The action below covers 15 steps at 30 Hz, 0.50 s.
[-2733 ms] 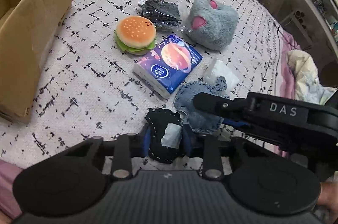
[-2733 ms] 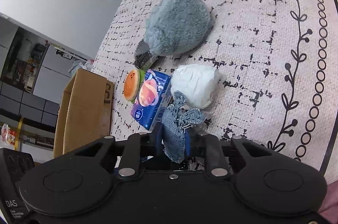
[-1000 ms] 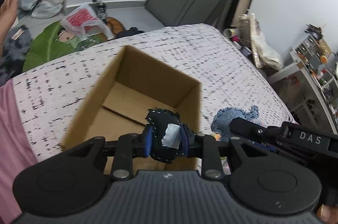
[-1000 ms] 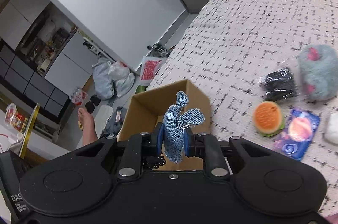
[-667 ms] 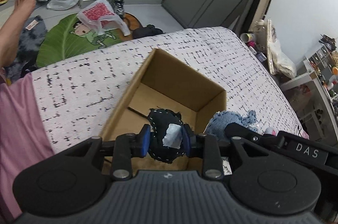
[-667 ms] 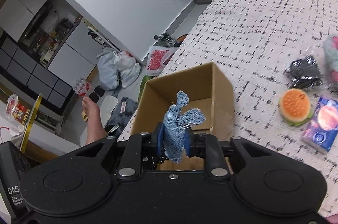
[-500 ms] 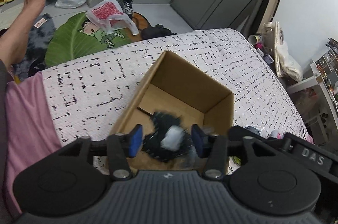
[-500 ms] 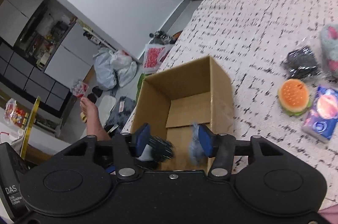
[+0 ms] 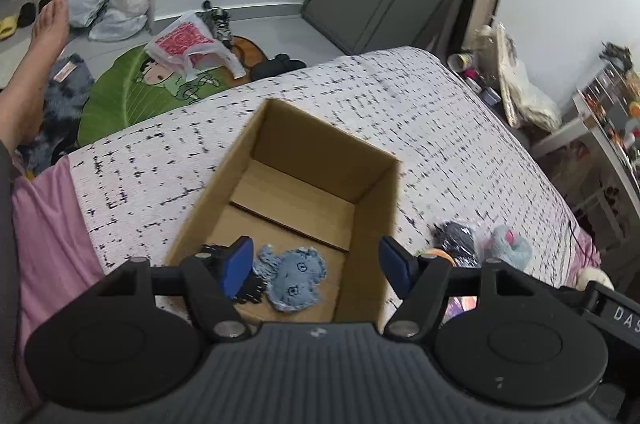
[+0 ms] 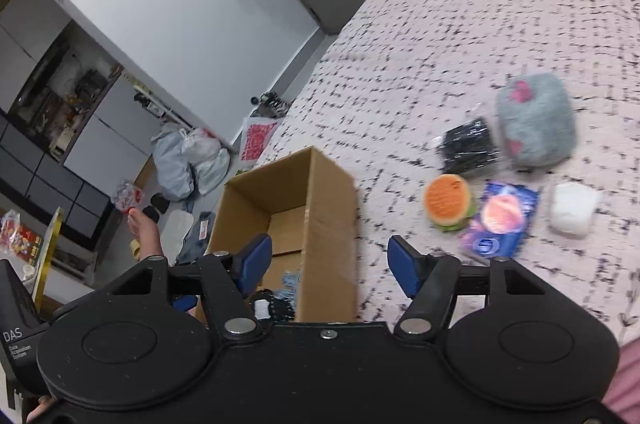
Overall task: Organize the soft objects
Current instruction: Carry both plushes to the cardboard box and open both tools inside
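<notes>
Patterned bed (image 9: pixel 400 112), cardboard box (image 9: pixel 372 224), burger toy (image 10: pixel 448 202), tissue pack (image 10: pixel 500 224)

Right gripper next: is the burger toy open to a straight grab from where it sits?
Probably yes. The right gripper has open, empty jaws, and the burger toy lies exposed on the bedspread, clear of the cardboard box, though the blue tissue pack crowds one side.

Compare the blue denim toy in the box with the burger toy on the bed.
The denim toy is flat, pale blue cloth; the burger toy is plump, orange with a green edge. The denim toy lies inside the cardboard box; the burger toy lies outside on the bedspread. No gripper holds either.
</notes>
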### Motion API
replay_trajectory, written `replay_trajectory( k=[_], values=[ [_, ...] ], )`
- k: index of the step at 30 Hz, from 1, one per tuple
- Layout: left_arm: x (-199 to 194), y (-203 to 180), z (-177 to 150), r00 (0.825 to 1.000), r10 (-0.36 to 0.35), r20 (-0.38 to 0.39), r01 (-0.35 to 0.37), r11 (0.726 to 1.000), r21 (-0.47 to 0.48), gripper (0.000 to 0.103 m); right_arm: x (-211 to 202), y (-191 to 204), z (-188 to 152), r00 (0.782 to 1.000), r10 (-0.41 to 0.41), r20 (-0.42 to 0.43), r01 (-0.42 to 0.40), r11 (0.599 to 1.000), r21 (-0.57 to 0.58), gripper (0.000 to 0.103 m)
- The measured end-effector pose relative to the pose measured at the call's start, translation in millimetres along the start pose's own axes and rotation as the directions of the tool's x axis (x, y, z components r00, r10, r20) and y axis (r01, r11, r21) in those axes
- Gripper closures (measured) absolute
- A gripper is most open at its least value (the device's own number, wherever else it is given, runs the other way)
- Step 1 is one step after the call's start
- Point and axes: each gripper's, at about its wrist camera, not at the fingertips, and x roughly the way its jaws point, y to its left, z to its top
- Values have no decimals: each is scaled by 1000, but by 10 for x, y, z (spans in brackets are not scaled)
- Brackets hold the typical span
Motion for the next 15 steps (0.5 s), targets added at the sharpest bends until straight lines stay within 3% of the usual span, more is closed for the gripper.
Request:
replay_trajectory(
  k=[2,12,15],
  values=[
    [-17,-102,-34,1000,-1,-6,1,1000,28,27,-89,-81,10,1000,-4,7,4,1000,0,37],
    [-80,-433,-180,1000,-5,-18,6,996,91,26,-402,-434,11,999,-24,31,24,1000,18,35],
    [-94,-503,-213,1000,0,-21,2,995,96,26,-479,-566,2,998,-40,44,38,999,34,30]
  ],
)
